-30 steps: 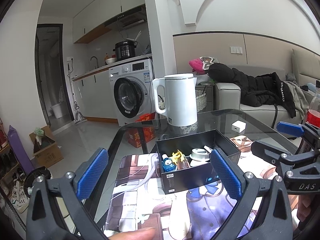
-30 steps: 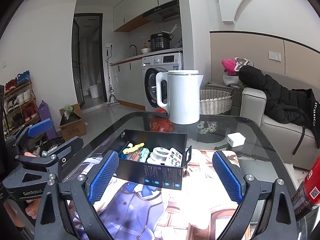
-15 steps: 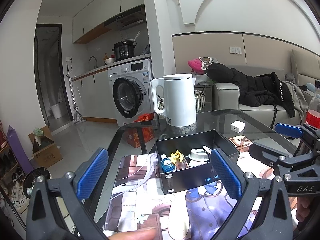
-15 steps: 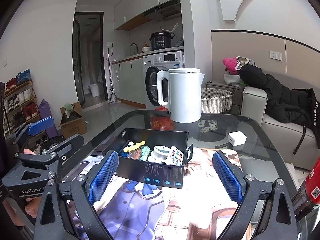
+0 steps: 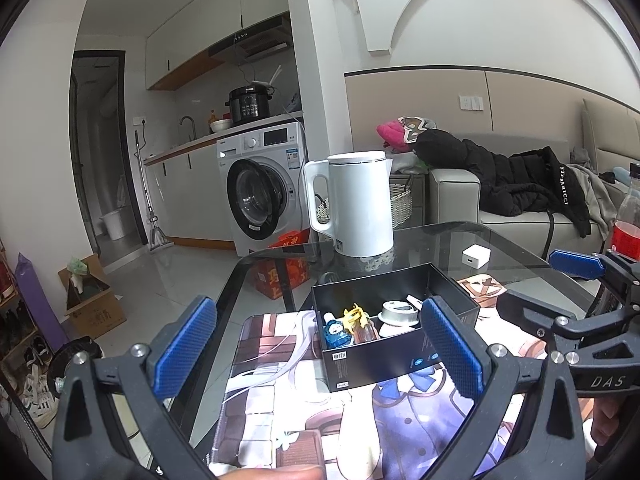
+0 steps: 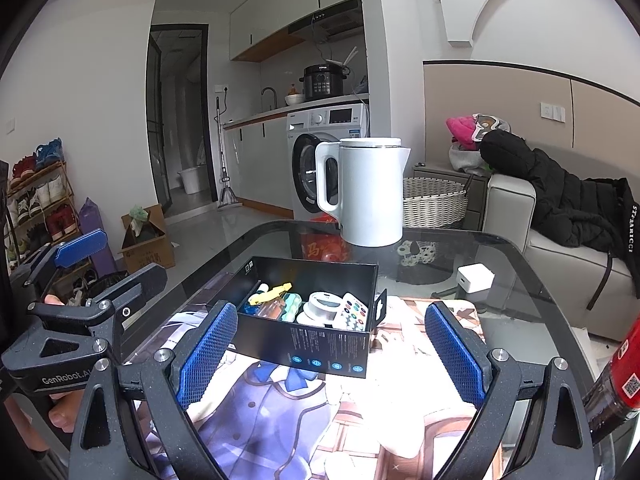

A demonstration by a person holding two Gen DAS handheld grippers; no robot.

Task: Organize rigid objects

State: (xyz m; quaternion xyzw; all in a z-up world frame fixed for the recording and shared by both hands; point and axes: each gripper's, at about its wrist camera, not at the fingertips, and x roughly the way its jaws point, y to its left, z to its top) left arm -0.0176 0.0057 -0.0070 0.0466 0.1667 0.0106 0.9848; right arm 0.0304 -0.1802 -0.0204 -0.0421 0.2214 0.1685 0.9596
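A black open box (image 5: 404, 356) (image 6: 320, 348) sits on a printed mat on the glass table. It holds several small items: a blue toy (image 5: 334, 331), a yellow clip (image 5: 354, 315) (image 6: 270, 294), a white round case (image 5: 398, 312) (image 6: 323, 306) and a white remote with coloured buttons (image 6: 354, 316). My left gripper (image 5: 318, 348) is open and empty, held above the mat in front of the box. My right gripper (image 6: 330, 352) is open and empty, in front of the box on its right side. Each gripper shows in the other's view.
A white kettle (image 5: 358, 208) (image 6: 366, 192) stands behind the box. A small white charger cube (image 5: 475, 257) (image 6: 474, 279) lies on the glass table (image 6: 520, 276). A red-labelled bottle (image 6: 616, 380) (image 5: 626, 220) stands at the table's right. A sofa with a black coat is beyond.
Both grippers have drifted slightly; the box sits a touch lower in the views. Nothing was gripped or released.
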